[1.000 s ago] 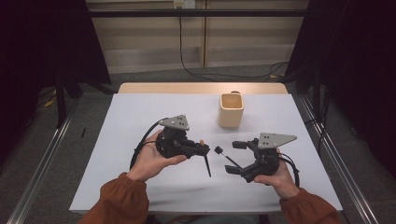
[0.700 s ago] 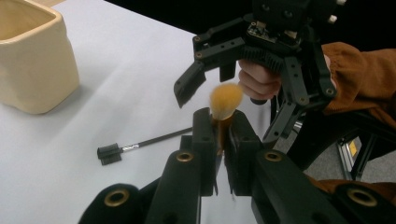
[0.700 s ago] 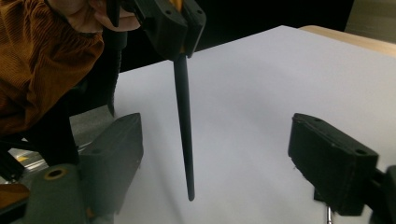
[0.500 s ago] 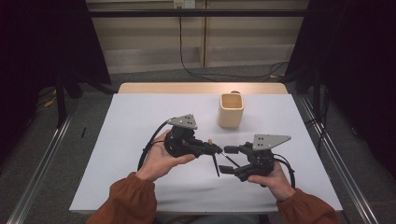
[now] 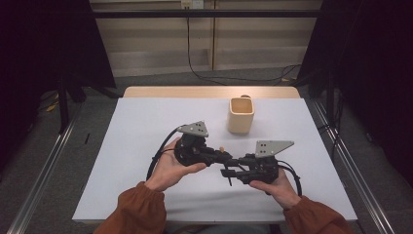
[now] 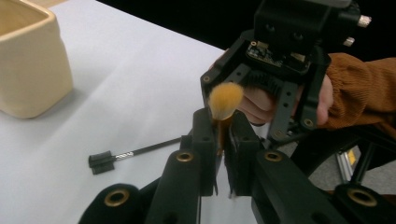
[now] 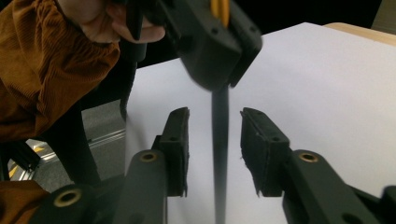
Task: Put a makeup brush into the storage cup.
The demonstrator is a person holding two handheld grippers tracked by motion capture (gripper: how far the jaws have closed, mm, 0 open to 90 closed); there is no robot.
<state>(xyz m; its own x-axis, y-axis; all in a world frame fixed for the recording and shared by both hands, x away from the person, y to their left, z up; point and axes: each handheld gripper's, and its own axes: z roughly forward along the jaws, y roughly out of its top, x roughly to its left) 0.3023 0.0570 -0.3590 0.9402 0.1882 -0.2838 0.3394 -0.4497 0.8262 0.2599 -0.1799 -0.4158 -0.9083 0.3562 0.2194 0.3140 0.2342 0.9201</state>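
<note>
Makeup brush [image 6: 224, 100]: light, slim, stiff-handled, soft-tufted; left claw [image 6: 220, 135] clamps its ferrule above mid-desk, so close your still-apart, just-narrowing right claw [image 7: 215, 144] on the dark handle.

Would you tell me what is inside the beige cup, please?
The beige cup shows a bare inner wall near its rim from the high view; its bottom is hidden by its walls, so I cannot tell.
</note>
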